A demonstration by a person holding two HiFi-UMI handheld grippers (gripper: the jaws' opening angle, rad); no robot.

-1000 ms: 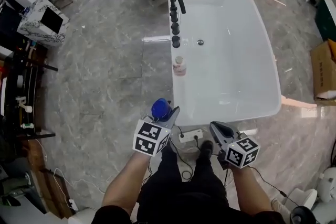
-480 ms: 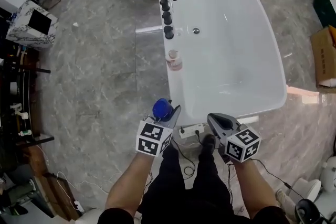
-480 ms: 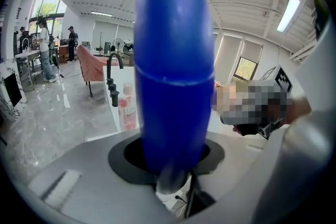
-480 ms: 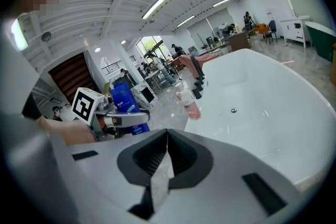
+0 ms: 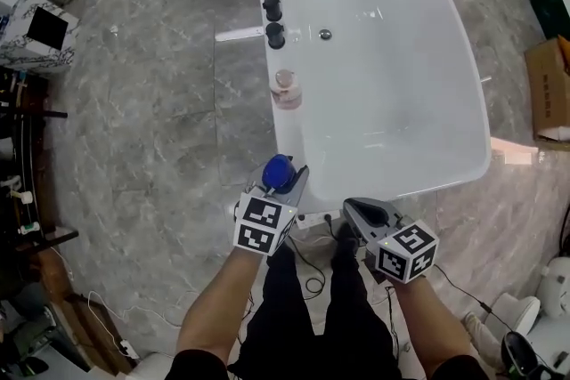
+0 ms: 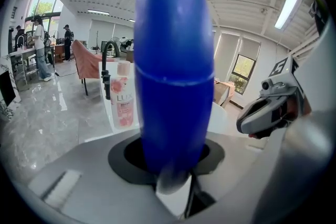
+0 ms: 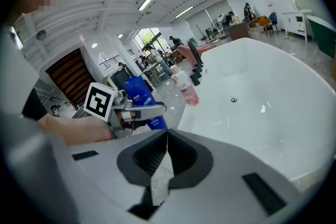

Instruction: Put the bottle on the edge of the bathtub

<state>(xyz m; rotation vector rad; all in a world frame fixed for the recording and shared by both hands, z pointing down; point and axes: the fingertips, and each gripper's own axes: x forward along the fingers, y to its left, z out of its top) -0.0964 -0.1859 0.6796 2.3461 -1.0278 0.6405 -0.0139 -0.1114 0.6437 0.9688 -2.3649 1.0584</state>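
While the bottle (image 5: 277,171) sits pinched upright in my left gripper (image 5: 285,181), just off the near left corner of the tub (image 5: 383,102) and not yet over it, nothing is placed, and I see several ways to lose it.

The rim (image 5: 283,142) looks narrow and rounded to me. If I set the base half over the lip, the bottle tips into the basin or out onto the floor (image 5: 160,147).

The body seems smooth, and the jaws hold it toward its lower part, so a quick swing could let it pivot or slide in the pads. Letting go before the base rests flat would drop it.

A pink bottle (image 5: 286,91) already stands on that same left rim, with the black taps (image 5: 273,12) beyond it. If I come in too far along that side, I knock it over.

My right gripper (image 7: 166,157) has its jaws pressed together on nothing, beside the left one, so as it stands it can't steady anything.

Below both lies a power strip (image 5: 313,219), a poor landing spot for a falling bottle.
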